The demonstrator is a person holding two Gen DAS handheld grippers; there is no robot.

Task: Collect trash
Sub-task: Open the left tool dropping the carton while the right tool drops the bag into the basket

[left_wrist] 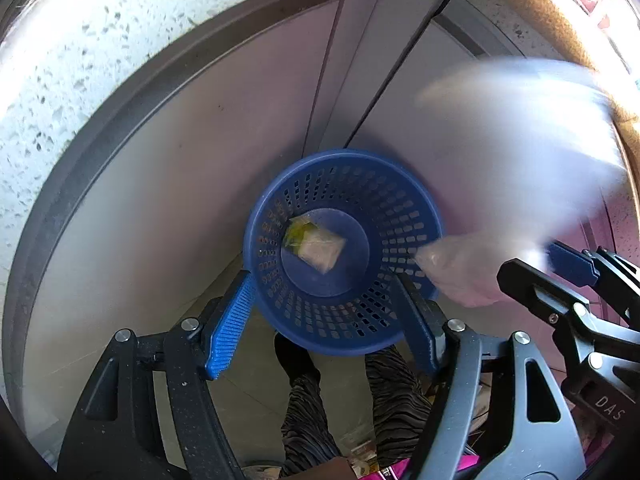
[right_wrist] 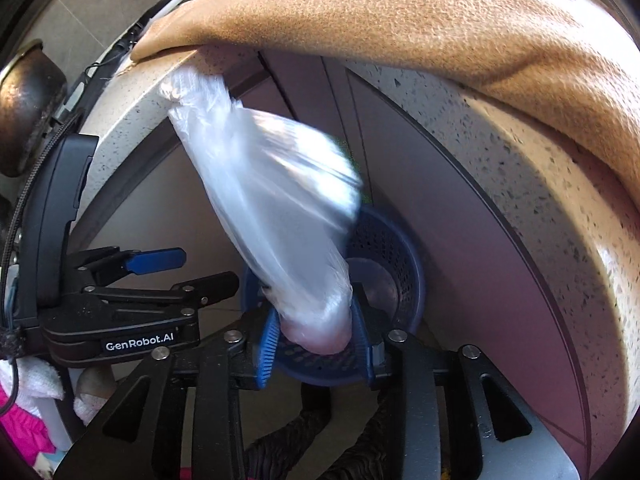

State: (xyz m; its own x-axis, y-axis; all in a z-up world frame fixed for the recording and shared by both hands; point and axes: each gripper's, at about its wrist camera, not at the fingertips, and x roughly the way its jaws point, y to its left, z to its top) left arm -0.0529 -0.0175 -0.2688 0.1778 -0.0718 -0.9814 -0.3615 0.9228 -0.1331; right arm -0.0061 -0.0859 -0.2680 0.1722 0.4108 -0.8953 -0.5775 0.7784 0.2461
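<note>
A blue perforated basket (left_wrist: 344, 320) stands on the floor against grey cabinet doors, with a yellow and white packet (left_wrist: 316, 246) lying on its bottom. My left gripper (left_wrist: 324, 280) hangs over it, open, with nothing between the pads. My right gripper (right_wrist: 316, 320) is shut on one end of a clear plastic bag (right_wrist: 260, 200); both pads touch that end. The rest of the bag, blurred, stretches away over the basket (right_wrist: 400, 264). In the left wrist view the bag (left_wrist: 520, 140) is a pale smear beside the right gripper (left_wrist: 536, 256). The left gripper (right_wrist: 208, 270) shows at the left of the right wrist view.
A speckled stone counter edge (right_wrist: 540, 168) curves over the grey cabinet doors (left_wrist: 200, 160), with a tan cloth (right_wrist: 400, 20) draped on it. A person's legs in striped trousers (left_wrist: 308, 412) stand by the basket. A dark round pot (right_wrist: 28, 96) and pink things (right_wrist: 20, 420) sit at the left.
</note>
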